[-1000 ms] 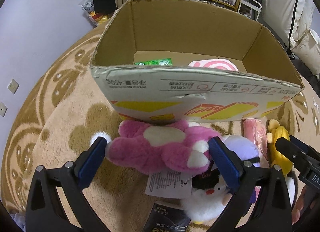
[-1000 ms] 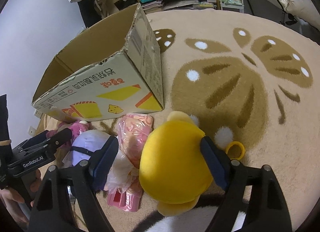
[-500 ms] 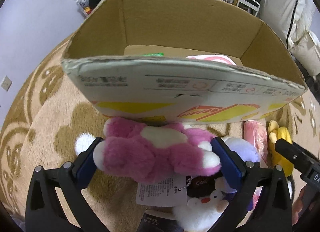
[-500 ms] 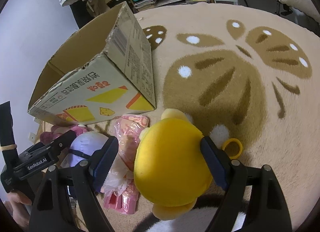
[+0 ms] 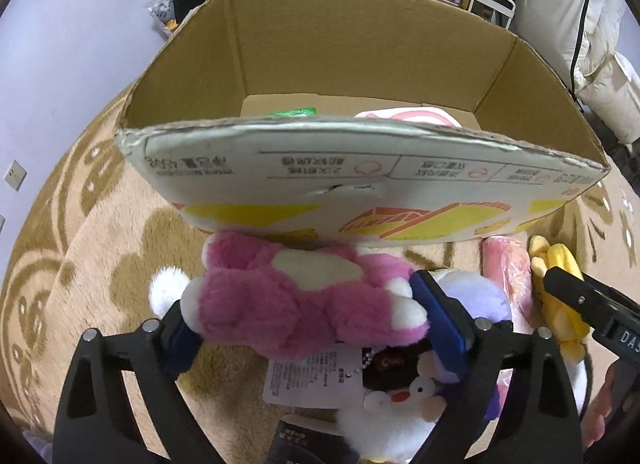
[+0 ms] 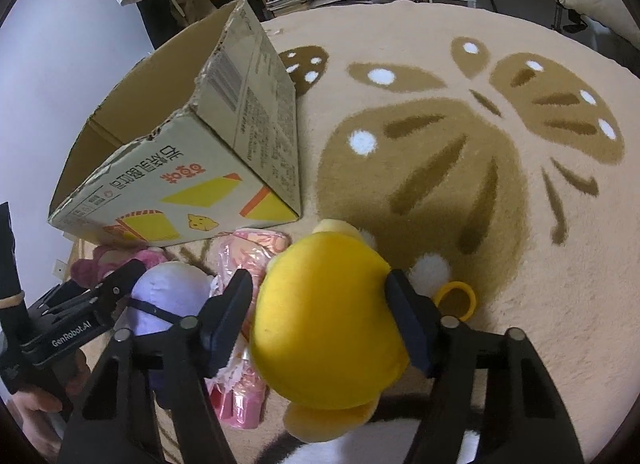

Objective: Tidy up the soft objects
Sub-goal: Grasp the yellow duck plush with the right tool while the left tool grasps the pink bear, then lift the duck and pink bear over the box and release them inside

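Note:
A pink plush toy with white paws lies on the rug against the front wall of an open cardboard box. My left gripper straddles it; its jaws are closing and both blue pads press into the fur. In the right wrist view a round yellow plush toy sits between the pads of my right gripper, whose jaws are also closing and touch it on both sides. The box stands to its upper left. Inside the box a green item and a pink-and-white item show.
Between the two toys lie a lilac plush and a pink wrapped packet. A white plush with a red beak and a paper tag lie under the left gripper. The beige patterned rug spreads to the right; shelves stand behind.
Both pairs of jaws have come inward onto their toys, the right one more than the left. The pink toy now bulges over the left pad. Neither hand has shifted much.

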{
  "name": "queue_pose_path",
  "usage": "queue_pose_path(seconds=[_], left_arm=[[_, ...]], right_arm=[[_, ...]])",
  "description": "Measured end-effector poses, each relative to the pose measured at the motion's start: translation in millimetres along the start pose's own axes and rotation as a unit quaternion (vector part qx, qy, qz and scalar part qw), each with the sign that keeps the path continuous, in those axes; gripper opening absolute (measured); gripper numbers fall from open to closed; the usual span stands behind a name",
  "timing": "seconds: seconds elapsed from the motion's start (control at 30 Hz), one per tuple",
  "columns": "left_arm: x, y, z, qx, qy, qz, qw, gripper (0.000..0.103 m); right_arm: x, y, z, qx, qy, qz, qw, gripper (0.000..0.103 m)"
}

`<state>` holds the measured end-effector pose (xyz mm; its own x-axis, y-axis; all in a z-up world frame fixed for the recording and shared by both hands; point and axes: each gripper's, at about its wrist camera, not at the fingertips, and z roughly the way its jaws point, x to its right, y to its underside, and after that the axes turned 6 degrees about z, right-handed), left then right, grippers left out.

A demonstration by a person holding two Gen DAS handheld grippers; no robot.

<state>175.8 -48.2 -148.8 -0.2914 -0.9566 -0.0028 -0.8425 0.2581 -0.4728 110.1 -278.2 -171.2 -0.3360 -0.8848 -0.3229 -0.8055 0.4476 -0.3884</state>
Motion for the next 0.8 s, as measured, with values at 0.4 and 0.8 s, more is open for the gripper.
queue_pose_path(seconds=[0.4,0.8], left_arm=[[0.9,2.0,-3.6,-0.005,0.005,0.0,1.0,0.081],[3.2,7.0,-20.3,0.008,-0.019,0.0,0.9998,0.074]], right_arm=[[-2.8,0.7,9.5,-0.011,0.037,-0.019,0.999,0.061],[-6.7,-3.0,-4.7,0.022,0.006,-0.02,1.0,0.05]])
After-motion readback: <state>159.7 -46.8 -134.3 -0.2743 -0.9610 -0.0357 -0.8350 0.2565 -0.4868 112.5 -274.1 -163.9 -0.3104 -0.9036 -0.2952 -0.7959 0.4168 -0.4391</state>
